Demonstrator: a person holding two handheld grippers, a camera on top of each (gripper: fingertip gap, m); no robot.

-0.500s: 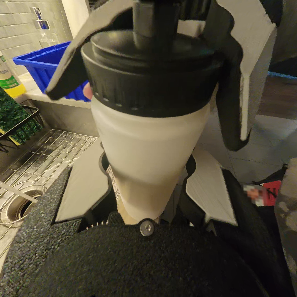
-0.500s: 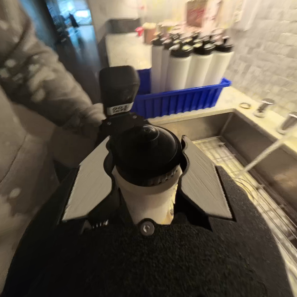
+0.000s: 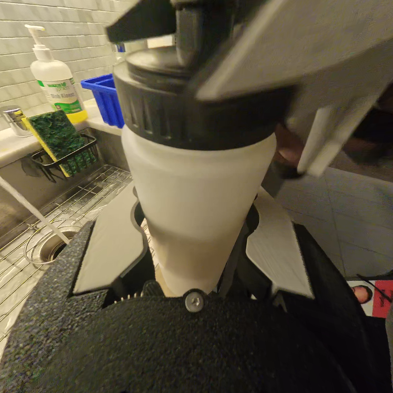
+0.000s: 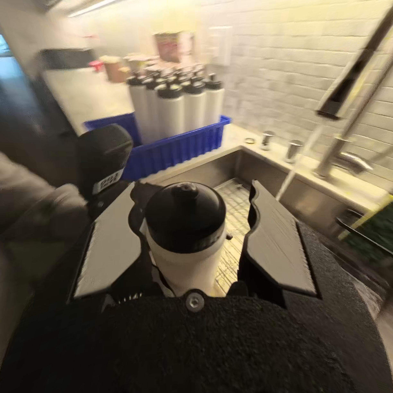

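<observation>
I have the steel sink (image 3: 19, 191) below and to my left, with a wire grid (image 3: 89, 191) on its floor and a thin stream of water (image 3: 32, 204) running toward the drain. On the counter (image 4: 234, 136) beyond it stands a blue bin (image 4: 176, 148) packed with white bottles (image 4: 170, 110), black-capped like mine.

The bottle (image 3: 197, 174) I carry hangs in the air over the sink's near edge. My left tongs (image 3: 197, 191) are clenched on the lower part of its white body, which sits in the notches of both pads. My right tongs (image 4: 192, 185) are released. They straddle the black cap (image 3: 191, 119), with grid showing through the gap on one side.

By my reading, the hold is good while the body stays centred in those notches. It sits low, so the heavy cap end could lever the bottle sideways. The right tongs sit off-centre about the cap, and I judge they should be squared.

The bottle's long axis runs along my left fingers, base toward that camera and cap away, roughly upright as I judge it.

Smaller things sit at the sink's far rim: a pump soap bottle (image 3: 55, 80) and a green-and-yellow sponge (image 3: 57, 136) in a black wire caddy (image 3: 85, 153).
</observation>
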